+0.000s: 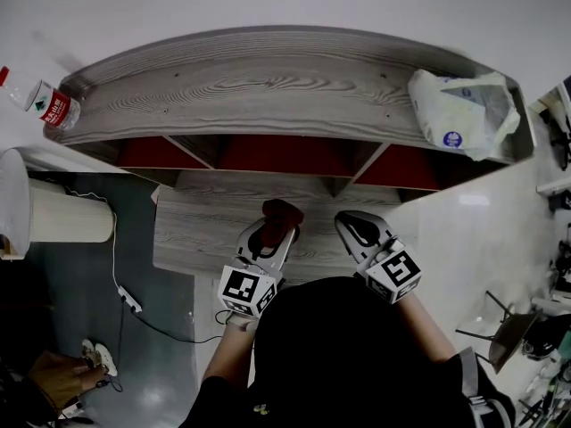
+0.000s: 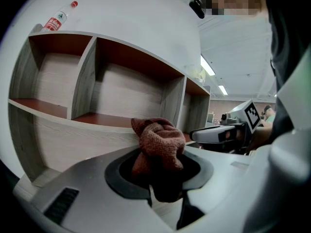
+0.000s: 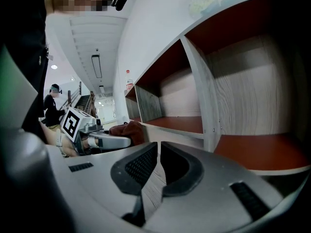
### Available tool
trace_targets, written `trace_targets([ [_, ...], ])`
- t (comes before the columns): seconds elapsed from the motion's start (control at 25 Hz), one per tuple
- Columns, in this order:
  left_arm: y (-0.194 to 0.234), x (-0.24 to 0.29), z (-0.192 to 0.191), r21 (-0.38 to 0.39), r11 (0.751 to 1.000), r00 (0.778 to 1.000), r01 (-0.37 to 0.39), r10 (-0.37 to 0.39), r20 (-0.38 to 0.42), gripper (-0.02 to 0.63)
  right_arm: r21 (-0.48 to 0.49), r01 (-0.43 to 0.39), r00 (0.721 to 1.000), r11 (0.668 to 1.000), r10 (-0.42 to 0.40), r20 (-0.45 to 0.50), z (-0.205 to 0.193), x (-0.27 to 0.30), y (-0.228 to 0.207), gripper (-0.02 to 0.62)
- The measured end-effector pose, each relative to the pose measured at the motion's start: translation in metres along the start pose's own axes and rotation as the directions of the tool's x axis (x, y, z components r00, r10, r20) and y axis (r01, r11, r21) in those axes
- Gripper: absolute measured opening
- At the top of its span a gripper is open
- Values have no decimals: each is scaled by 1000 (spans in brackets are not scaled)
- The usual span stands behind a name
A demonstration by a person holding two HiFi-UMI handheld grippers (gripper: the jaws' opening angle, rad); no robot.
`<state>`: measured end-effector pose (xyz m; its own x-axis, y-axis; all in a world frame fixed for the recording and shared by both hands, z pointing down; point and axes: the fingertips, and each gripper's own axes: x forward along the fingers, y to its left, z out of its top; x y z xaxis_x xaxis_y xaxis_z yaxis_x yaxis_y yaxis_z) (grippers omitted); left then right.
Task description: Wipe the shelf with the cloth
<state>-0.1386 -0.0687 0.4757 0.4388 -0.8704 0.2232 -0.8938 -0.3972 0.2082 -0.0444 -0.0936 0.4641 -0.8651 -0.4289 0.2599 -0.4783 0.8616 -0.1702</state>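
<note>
The shelf (image 1: 268, 87) top lies open along its middle, with a bottle (image 1: 49, 103) at its left end and a bag (image 1: 459, 110) filling its right end. Below, three open-fronted bays give room to reach in, parted by two upright dividers (image 2: 83, 76) and roofed by the top board. The ledge (image 1: 201, 230) in front is bare on its left; over its middle the left gripper (image 1: 272, 226), fingers closed on the cloth (image 2: 158, 142), and the right gripper (image 1: 354, 224) hang close side by side.

white wall (image 2: 146, 18), glossy floor (image 1: 464, 230), ceiling striplights (image 2: 208, 66)
</note>
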Motion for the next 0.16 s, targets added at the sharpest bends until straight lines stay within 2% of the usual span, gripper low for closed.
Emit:
trace_targets([
  [0.16,0,6,-1,-2,1000,1000,3,-3,-6,137,7,13,1000,1000,-13,14,0,0,-8,-2],
])
